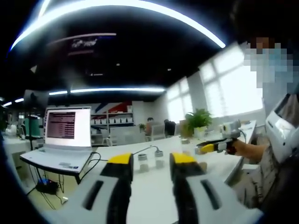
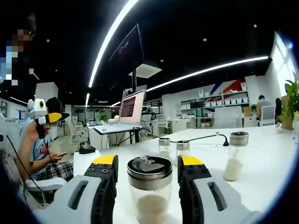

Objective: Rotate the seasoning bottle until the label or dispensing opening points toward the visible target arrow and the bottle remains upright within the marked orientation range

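In the right gripper view, the right gripper [image 2: 147, 175] stands wide, its yellow-tipped jaws either side of a clear glass seasoning bottle with a chrome lid [image 2: 149, 189], not touching it; no label is readable. The bottle sits near the white table's [image 2: 266, 158] near edge. A taller shaker [image 2: 235, 156] stands well apart (three others sit behind). The left gripper [image 1: 150, 169] hovers open above the table, level; laptop screen [image 1: 67, 127] writing is illegible.

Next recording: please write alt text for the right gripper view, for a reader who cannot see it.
A clear glass seasoning bottle with a shiny metal lid stands upright between the open yellow-tipped jaws of the right hand-held gripper on a white table. Three similar shakers stand behind it, and an open laptop sits on a desk beyond.
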A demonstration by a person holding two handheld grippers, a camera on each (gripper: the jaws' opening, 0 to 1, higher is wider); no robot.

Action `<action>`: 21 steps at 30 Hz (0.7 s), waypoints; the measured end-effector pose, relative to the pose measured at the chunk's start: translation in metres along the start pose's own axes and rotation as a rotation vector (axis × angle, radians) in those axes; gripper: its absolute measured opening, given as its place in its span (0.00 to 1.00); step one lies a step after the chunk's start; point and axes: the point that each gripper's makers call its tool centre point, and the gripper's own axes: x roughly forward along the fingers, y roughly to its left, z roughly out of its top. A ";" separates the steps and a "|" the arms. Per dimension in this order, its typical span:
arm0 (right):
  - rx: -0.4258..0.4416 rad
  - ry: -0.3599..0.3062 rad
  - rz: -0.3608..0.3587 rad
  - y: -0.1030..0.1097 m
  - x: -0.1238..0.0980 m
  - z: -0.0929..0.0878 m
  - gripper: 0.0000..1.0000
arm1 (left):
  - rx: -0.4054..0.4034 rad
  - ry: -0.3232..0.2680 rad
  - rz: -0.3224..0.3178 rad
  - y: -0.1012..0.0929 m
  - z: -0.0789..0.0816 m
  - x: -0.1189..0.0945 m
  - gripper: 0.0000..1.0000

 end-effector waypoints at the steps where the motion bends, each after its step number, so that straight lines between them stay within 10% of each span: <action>1: 0.002 0.012 0.008 0.001 0.000 -0.002 0.44 | 0.002 0.002 -0.002 -0.001 0.000 0.001 0.33; 21: -0.019 0.086 0.196 -0.001 0.000 -0.003 0.37 | 0.017 0.010 -0.019 -0.006 -0.001 0.006 0.32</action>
